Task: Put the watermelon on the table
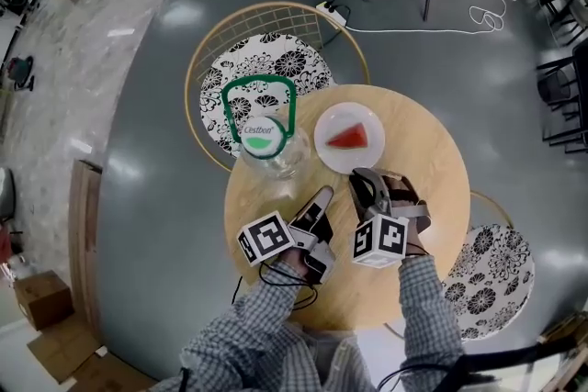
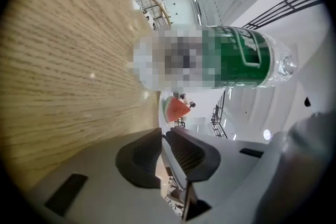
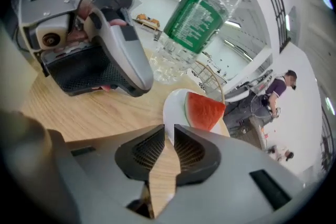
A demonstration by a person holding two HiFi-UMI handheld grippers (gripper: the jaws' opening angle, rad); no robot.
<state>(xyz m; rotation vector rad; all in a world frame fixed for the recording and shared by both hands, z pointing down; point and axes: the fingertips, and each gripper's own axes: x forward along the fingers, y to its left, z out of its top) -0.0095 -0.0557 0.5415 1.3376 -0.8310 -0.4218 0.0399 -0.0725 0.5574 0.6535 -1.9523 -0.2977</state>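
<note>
Watermelon [image 1: 348, 139] tops wooden table [image 1: 432, 174] above grey floor [image 1: 165, 106]; left hand-held gripper [image 1: 323, 196], right hand-held gripper [image 1: 360, 184] both closed.

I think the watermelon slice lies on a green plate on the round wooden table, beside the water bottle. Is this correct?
Not quite: the plate is white, not green, as the head view shows. The watermelon slice does lie on it, on the round wooden table, beside the water bottle.
</note>
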